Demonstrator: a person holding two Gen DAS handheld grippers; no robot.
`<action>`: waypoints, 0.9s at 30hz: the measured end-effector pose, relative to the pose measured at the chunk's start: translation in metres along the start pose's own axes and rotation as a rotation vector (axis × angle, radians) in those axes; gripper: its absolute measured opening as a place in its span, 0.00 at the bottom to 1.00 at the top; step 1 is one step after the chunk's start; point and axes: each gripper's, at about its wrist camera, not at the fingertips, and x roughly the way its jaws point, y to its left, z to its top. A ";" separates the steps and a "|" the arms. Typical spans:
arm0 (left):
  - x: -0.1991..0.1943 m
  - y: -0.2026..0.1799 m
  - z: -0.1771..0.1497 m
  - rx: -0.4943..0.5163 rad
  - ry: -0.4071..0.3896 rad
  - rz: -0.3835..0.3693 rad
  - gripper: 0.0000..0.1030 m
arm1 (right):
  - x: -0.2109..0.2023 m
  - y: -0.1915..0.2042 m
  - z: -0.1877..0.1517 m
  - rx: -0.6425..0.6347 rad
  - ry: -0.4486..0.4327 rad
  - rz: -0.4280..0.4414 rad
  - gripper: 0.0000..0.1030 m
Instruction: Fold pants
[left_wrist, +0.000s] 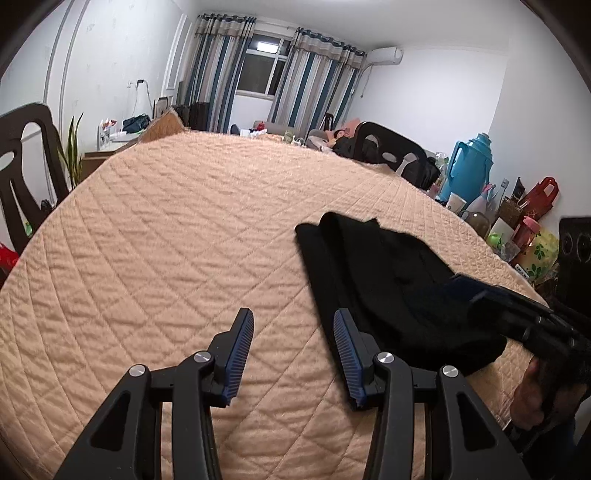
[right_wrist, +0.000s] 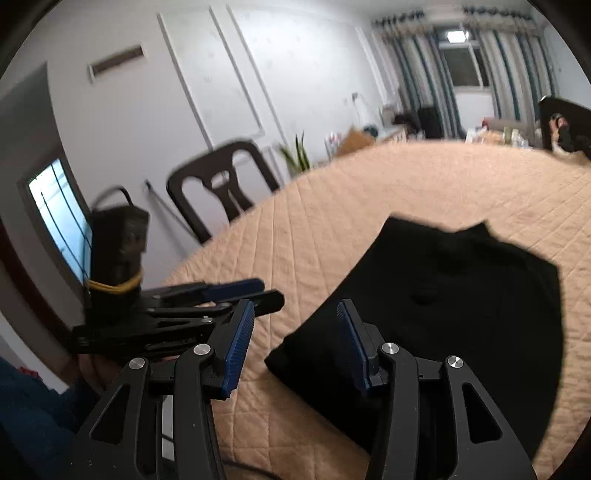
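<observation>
Surface: a bench (left_wrist: 147, 229) covered by a peach quilted cloth; its far edge curves across both views, its left edge runs past a dark chair (right_wrist: 218, 184).
Pants: the black pants (left_wrist: 388, 280) lie folded into a compact stack on the right part of the bench, closer to the near edge than the far one; in the right wrist view the stack (right_wrist: 461, 302) fills the lower right, one corner pointing toward the near edge.
Pants edges: the far edge shows a small notch; the left side runs straight; the near right part reaches close to the bench's right edge.
Left gripper: the left gripper (left_wrist: 293, 354) hovers over bare cloth just left of the pants, fingers (left_wrist: 240, 354) spread apart with nothing between them.
Right gripper: the right gripper (right_wrist: 295, 347) hangs above the near left corner of the pants, fingers (right_wrist: 352, 347) spread wide, pads clear of the fabric; the view is blurred.
Open room: the whole left and far stretch of the bench is bare cloth.
Right edge: a blue thermos (left_wrist: 467, 166), cups and bags crowd beyond it.
Far edge: a second chair (left_wrist: 391, 147) stands there.
</observation>
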 end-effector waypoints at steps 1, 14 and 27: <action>0.000 -0.003 0.004 0.007 -0.004 -0.010 0.47 | -0.008 -0.008 0.000 0.026 -0.022 -0.030 0.46; 0.079 -0.051 0.065 0.117 0.081 -0.066 0.47 | -0.026 -0.072 -0.026 0.175 0.067 -0.200 0.25; 0.101 -0.057 0.066 0.147 0.108 -0.041 0.09 | -0.012 -0.131 0.018 0.269 0.027 -0.350 0.25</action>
